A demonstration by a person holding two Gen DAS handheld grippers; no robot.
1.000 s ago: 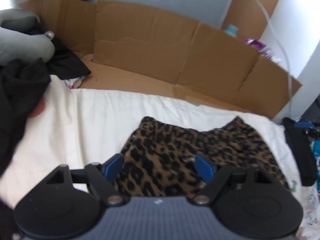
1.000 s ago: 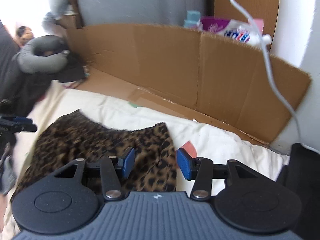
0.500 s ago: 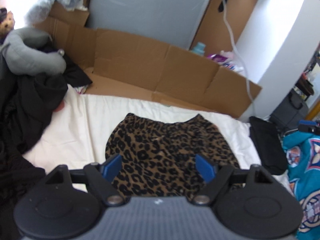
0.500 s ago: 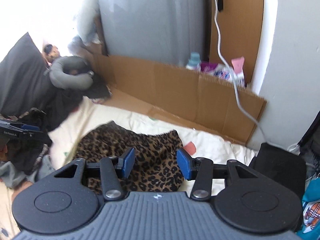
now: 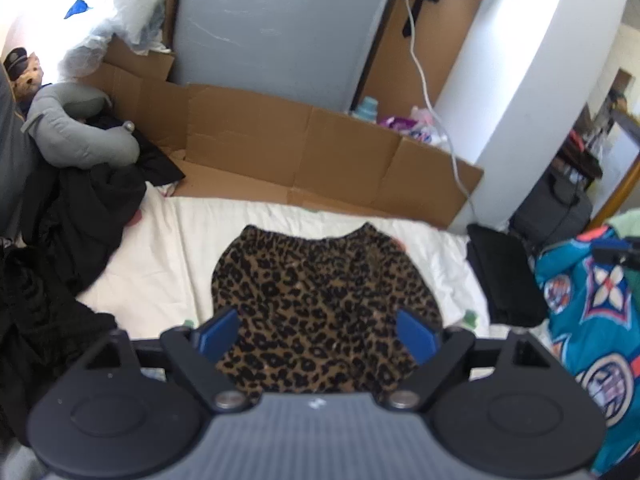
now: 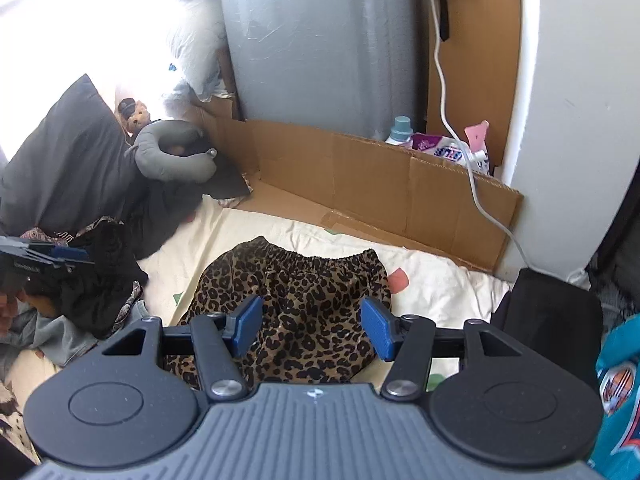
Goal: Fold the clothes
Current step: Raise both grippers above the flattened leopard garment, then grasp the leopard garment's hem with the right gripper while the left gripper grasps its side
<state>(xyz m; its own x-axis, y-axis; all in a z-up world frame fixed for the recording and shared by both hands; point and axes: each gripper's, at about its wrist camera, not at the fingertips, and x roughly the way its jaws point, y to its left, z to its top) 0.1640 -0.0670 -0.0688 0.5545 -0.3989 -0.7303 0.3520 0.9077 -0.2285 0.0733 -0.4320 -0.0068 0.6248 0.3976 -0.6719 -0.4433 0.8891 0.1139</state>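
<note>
Both grippers empty, jaws spread wide: left gripper (image 5: 318, 334) and right gripper (image 6: 311, 330) hover above the leopard shorts (image 5: 320, 300), which lie flat on the white sheet (image 5: 160, 264) at 12 o'clock, waistband far, long axis 9-to-3, neither hand clearly nearer.

Bedroom: bedsheet (image 5: 152, 272), pillow (image 6: 60, 168), neck pillow (image 6: 172, 156)

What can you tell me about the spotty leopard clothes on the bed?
The brown-and-black leopard-print fabric shorts lie flat on the cream bedsheet, gathered elastic waistband toward the brown cardboard wall. The cloth looks soft and thin. The sides bulge outward, and the near edge is hidden behind both grippers. Nothing holds them: both sets of jaws are open above.
</note>
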